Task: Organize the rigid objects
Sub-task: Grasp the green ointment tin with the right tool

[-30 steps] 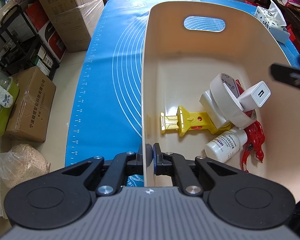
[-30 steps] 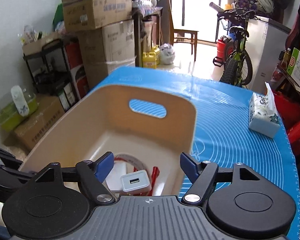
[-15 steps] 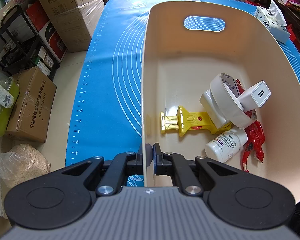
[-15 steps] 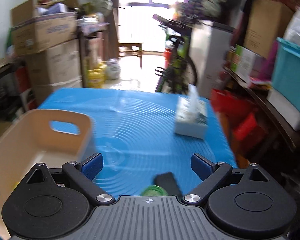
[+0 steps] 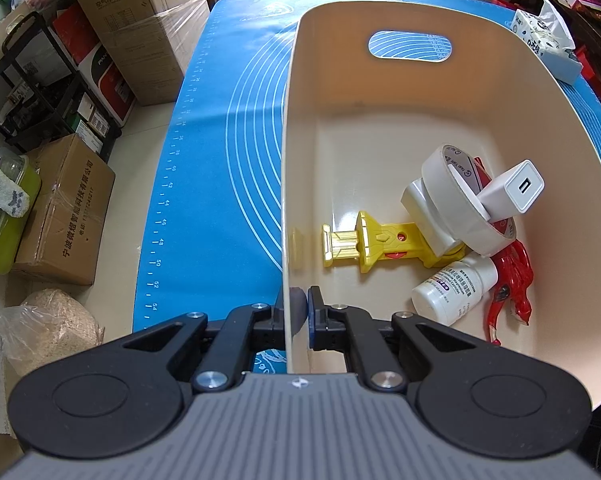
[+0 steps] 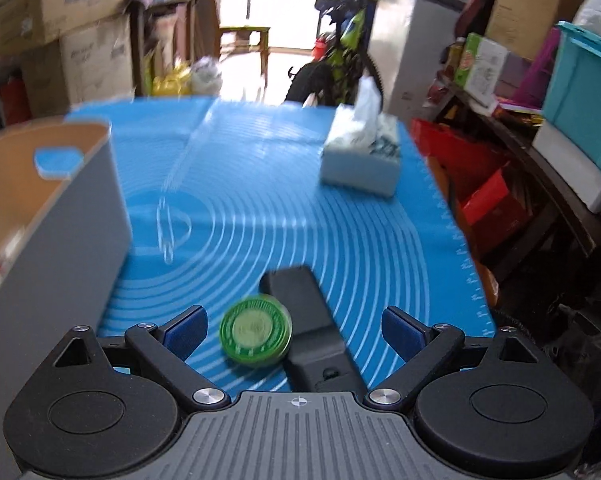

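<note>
My left gripper [image 5: 298,304] is shut on the near left wall of the cream bin [image 5: 288,184], one pad on each side. Inside the bin lie a white tape roll [image 5: 456,204], a white charger cube [image 5: 514,190], a yellow plastic tool [image 5: 374,242], a white pill bottle [image 5: 454,290] and a red piece [image 5: 514,280]. My right gripper [image 6: 294,330] is open above the blue mat [image 6: 260,184], to the right of the bin [image 6: 76,216]. Between its fingers, lower down on the mat, lie a round green tin [image 6: 255,331] and a black oblong device [image 6: 310,320]. Neither is touched.
A tissue box [image 6: 362,158] stands on the mat's far right. Cardboard boxes [image 5: 140,20] and a black rack [image 5: 40,80] line the floor left of the table. Shelves with bins [image 6: 540,92] and a bicycle [image 6: 340,48] stand beyond the table's right and far edges.
My right gripper swung from over the bin to the right and down over the mat, bringing the green tin and black device between its open fingers. The left gripper kept its hold.
</note>
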Action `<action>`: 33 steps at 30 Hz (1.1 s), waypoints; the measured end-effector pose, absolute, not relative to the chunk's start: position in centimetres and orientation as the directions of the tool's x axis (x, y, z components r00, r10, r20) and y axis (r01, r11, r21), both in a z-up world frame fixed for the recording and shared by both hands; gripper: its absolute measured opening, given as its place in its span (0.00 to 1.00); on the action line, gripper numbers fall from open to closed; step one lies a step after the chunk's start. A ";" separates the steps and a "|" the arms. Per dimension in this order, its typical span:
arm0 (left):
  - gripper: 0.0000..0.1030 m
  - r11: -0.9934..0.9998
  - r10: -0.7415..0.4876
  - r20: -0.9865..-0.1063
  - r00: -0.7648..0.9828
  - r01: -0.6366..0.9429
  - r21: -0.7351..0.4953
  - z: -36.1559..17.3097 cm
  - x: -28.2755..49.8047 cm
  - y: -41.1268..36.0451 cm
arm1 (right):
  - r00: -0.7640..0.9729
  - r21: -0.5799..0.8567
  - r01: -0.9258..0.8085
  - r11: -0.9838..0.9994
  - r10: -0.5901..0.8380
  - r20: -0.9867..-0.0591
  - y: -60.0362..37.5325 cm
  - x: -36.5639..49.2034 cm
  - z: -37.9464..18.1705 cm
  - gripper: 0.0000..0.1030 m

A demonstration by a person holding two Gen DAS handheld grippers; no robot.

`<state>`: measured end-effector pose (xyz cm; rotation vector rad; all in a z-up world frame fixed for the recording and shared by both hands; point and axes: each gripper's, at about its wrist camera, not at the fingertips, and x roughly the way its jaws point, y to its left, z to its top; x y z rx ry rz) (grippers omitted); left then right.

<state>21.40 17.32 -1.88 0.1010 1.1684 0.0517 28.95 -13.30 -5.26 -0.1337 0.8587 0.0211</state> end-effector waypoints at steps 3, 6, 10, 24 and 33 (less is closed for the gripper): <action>0.09 0.994 0.094 -0.916 0.391 0.012 0.107 -1.9 21.4 17.3 | 0.646 -0.165 -0.108 0.980 -0.057 -0.761 -12.5 29.3 -6.4 0.90; 0.09 0.994 0.094 -0.916 0.391 0.011 0.107 -1.9 21.4 17.3 | 0.642 -0.187 -0.116 0.975 -0.070 -0.764 -12.0 29.7 -7.2 0.87; 0.10 0.994 0.095 -0.915 0.391 0.012 0.108 -1.9 21.4 17.3 | 0.637 -0.208 -0.127 0.970 -0.081 -0.767 -11.4 30.4 -8.1 0.84; 0.10 0.994 0.098 -0.915 0.390 0.013 0.112 -1.9 21.5 17.1 | 0.667 -0.232 -0.176 0.957 -0.057 -0.743 -9.8 30.0 -8.6 0.53; 0.10 0.994 0.099 -0.915 0.390 0.012 0.112 -1.9 21.5 17.1 | 0.695 -0.227 -0.136 0.964 -0.071 -0.716 -10.6 29.0 -7.1 0.53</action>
